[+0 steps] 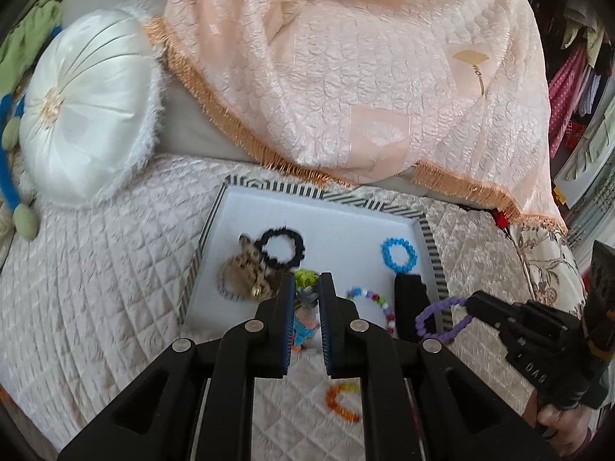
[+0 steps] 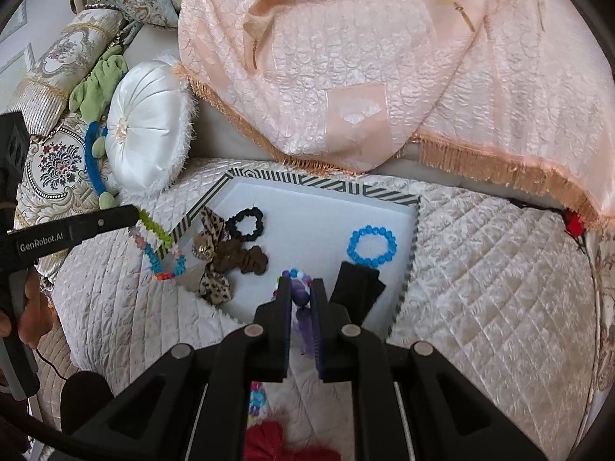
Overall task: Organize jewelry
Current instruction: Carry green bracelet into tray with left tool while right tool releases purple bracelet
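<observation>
Grippers: two; left gripper (image 1: 306, 299) clenched on a multicolour bracelet (image 2: 159, 247), right gripper (image 2: 300, 294) clenched on a purple bracelet (image 1: 446, 317).
Tray (image 1: 326, 207): one, on the bed (image 1: 96, 269).
In tray: one black scrunchie (image 1: 282, 247), one blue bracelet (image 1: 399, 254), one beaded bracelet (image 1: 374, 305).
Multicolour bracelet: hangs over the tray's left edge, long axis sloping downward.
Purple bracelet: at the tray's right edge, loop trailing from the gripper.
On bed: one orange bracelet (image 1: 342, 401).

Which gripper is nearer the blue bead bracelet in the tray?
Right. The right gripper, holding the purple bracelet, sits just below-right of the blue bead bracelet; the left gripper is across the tray.
</observation>
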The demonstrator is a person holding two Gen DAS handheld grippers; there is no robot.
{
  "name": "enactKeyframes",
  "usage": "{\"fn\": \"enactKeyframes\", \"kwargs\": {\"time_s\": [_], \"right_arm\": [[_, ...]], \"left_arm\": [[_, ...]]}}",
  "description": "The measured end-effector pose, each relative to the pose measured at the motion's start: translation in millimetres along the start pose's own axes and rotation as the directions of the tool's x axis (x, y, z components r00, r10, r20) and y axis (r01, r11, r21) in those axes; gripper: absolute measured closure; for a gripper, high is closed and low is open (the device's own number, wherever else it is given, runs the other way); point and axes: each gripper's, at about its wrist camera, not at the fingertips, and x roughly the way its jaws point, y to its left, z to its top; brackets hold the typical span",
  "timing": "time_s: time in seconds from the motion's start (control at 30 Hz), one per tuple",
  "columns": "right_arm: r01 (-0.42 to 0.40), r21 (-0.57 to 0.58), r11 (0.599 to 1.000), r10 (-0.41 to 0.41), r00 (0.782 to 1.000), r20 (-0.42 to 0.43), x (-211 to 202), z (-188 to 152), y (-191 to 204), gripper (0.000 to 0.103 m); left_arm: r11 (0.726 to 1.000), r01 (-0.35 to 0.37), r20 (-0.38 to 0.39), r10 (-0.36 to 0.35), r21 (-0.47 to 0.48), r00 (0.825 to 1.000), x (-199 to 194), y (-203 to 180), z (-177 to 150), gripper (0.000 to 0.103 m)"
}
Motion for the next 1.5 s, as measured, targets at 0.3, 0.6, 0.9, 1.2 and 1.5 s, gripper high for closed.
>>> {"fn": "enactKeyframes", "kwargs": {"time_s": [0.3, 0.6, 0.9, 1.2, 1.5], "right_arm": [[-0.009, -0.007, 1.000, 0.009, 0.999, -0.052, 52.6, 31.6, -5.5, 0.094], [-0.043, -0.007, 0.999, 0.042, 0.994, -0.101, 106.8, 58.9, -0.1, 0.094], [-0.018, 0.018, 1.000, 0.020, 0.993, -0.115, 152.0, 82.8, -8.6, 0.094], [0.105, 0.102, 0.989, -0.088, 0.983, -0.159, 195.0, 85.5, -49.1, 0.094], [0.149, 0.137, 0.979, -0.123, 0.976, -0.181, 200.6, 75.5, -60.5, 0.080]], "left_arm": [[0.999, -0.043, -0.013, 0.043, 0.009, 0.999, 49.3, -1.4, 47.8, 0.103], [0.997, -0.065, -0.047, 0.063, -0.039, 0.997, 104.4, 26.2, 81.3, 0.103], [0.988, -0.134, -0.079, 0.127, -0.082, 0.989, 140.2, 66.8, 83.7, 0.103], [0.978, -0.178, -0.140, 0.162, -0.110, 0.977, 162.9, 96.6, 60.2, 0.103], [0.983, -0.152, -0.149, 0.136, -0.105, 0.980, 169.6, 97.2, 51.8, 0.091]]}}
